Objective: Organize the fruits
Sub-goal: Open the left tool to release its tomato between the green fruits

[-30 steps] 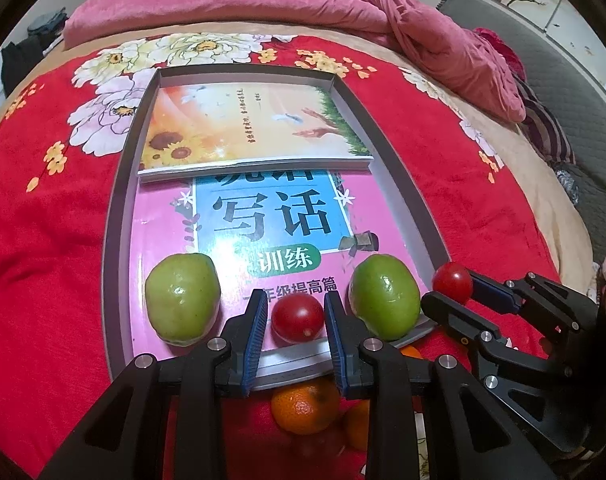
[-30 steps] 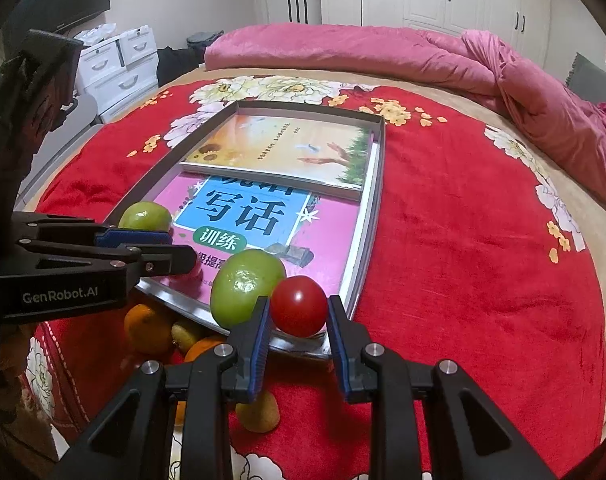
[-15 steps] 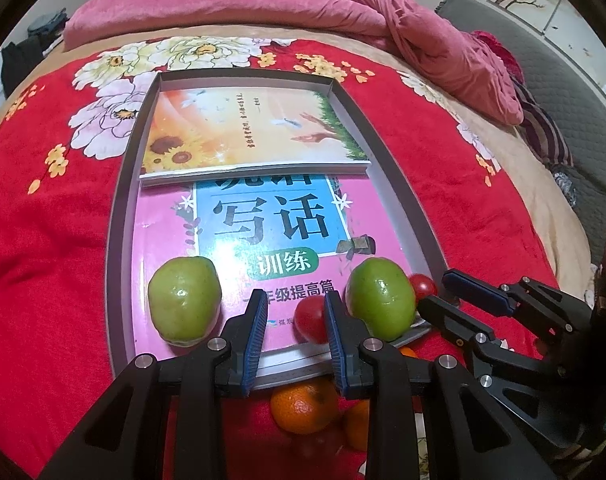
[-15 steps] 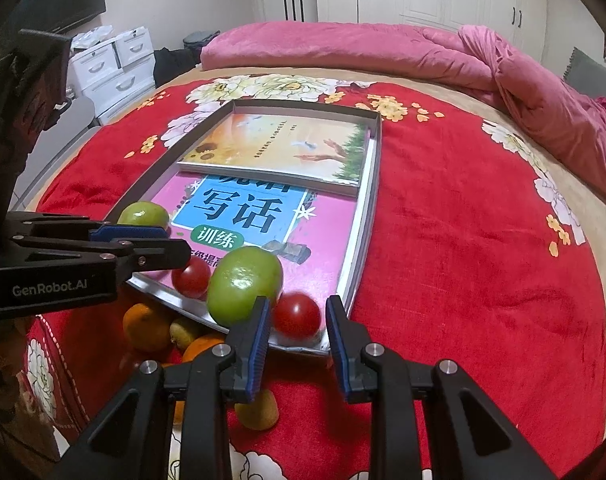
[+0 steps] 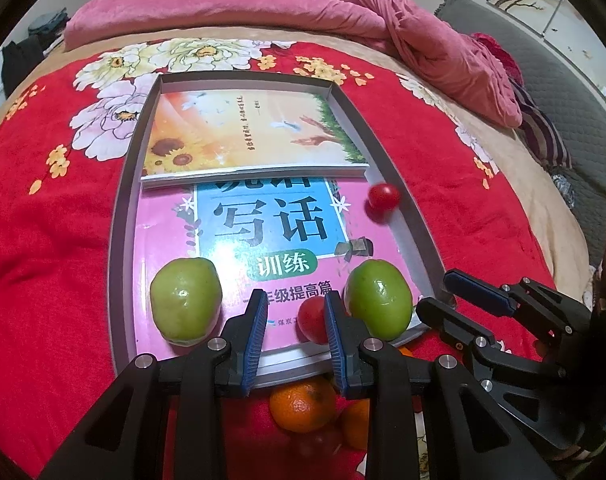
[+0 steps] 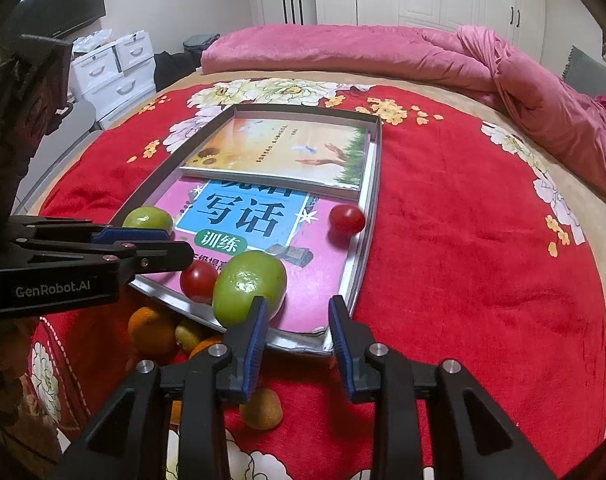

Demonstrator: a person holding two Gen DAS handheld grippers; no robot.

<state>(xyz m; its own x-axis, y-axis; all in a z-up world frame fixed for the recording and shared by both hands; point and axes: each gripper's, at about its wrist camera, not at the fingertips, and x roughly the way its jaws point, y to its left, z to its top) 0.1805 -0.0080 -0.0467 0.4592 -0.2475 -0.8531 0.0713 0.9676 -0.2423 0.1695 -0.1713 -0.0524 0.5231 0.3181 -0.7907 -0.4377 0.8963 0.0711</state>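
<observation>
A grey tray [image 5: 119,216] on the red bedspread holds two books, two green fruits [image 5: 186,307] [image 5: 378,299] and two red tomatoes. One tomato [image 5: 313,319] lies at the tray's near edge beside my left gripper [image 5: 295,340], which is open and empty. The other tomato [image 5: 384,197] lies further back by the tray's right wall; it also shows in the right wrist view [image 6: 346,219]. My right gripper [image 6: 297,332] is open and empty at the tray's near right corner, beside a green fruit [image 6: 249,288].
Oranges [image 5: 302,403] and small fruits lie on the bedspread just before the tray, a brown kiwi [image 6: 261,409] among them. A pink quilt [image 6: 343,52] lies at the bed's far side. White drawers [image 6: 115,72] stand at the left.
My right gripper let go of its tomato, which rolled back along the tray's right wall. My left gripper let go of its tomato, which now lies beside the right finger. Both grippers drew back slightly.
</observation>
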